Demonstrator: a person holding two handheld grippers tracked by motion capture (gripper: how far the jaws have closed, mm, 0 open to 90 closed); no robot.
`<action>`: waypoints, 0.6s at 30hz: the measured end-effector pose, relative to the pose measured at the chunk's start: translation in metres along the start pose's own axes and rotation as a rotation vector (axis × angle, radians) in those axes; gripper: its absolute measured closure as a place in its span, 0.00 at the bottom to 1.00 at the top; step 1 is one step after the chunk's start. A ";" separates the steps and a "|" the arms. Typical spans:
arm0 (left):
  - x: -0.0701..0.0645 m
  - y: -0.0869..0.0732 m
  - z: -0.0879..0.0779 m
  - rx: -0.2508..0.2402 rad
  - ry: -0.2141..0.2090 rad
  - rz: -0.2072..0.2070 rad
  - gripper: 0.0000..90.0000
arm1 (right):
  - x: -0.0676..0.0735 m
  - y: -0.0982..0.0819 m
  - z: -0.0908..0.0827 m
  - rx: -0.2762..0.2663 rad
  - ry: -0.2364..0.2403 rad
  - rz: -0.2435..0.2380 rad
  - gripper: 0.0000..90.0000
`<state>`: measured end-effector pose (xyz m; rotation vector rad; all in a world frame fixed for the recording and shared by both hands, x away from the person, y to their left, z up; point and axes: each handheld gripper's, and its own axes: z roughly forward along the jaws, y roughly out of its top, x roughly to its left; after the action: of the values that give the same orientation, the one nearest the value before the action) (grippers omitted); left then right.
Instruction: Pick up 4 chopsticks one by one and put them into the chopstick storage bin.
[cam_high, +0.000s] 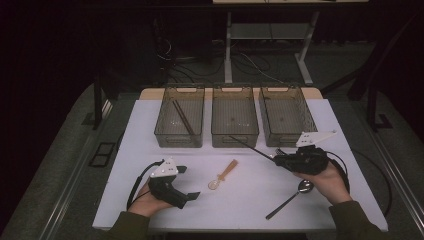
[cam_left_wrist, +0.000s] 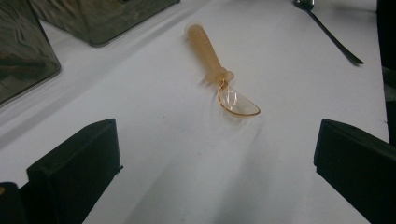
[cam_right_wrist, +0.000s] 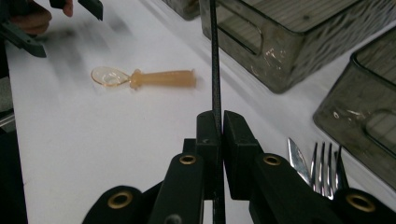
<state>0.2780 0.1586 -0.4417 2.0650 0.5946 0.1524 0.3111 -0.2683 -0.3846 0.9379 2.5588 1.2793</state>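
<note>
White table (cam_high: 150, 200) — three bins (cam_high: 235, 122), amber spoon (cam_high: 223, 175), metal spoon (cam_high: 292, 196).

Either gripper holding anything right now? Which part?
The right gripper is shut on a black chopstick, gripped near one end. The left gripper is open, holding nothing.

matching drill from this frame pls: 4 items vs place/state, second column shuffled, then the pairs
Things:
1. black chopstick
2. orange spoon
3. metal spoon
4. left tongs

Places or states:
A. open, nothing between the jaws
B. flat on the table between the two hands, clear bowl toward the person
C. clamped in the right tongs, pointing toward the bins
D. on the table beside the person's right hand

Pairs: 1-C, 2-B, 3-D, 4-A
</note>
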 end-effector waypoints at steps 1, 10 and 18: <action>0.000 0.000 0.000 -0.006 0.000 -0.007 0.00 | 0.000 0.002 0.001 -0.002 -0.001 0.000 0.94; 0.000 0.000 0.000 -0.009 -0.002 -0.002 0.00 | 0.005 0.020 0.015 -0.014 0.010 0.001 0.94; 0.000 0.000 0.000 -0.014 -0.004 -0.005 0.00 | 0.010 0.037 0.033 0.001 0.001 0.021 0.95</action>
<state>0.2778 0.1581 -0.4413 2.0499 0.5947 0.1488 0.3325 -0.2235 -0.3754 0.9666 2.5581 1.2842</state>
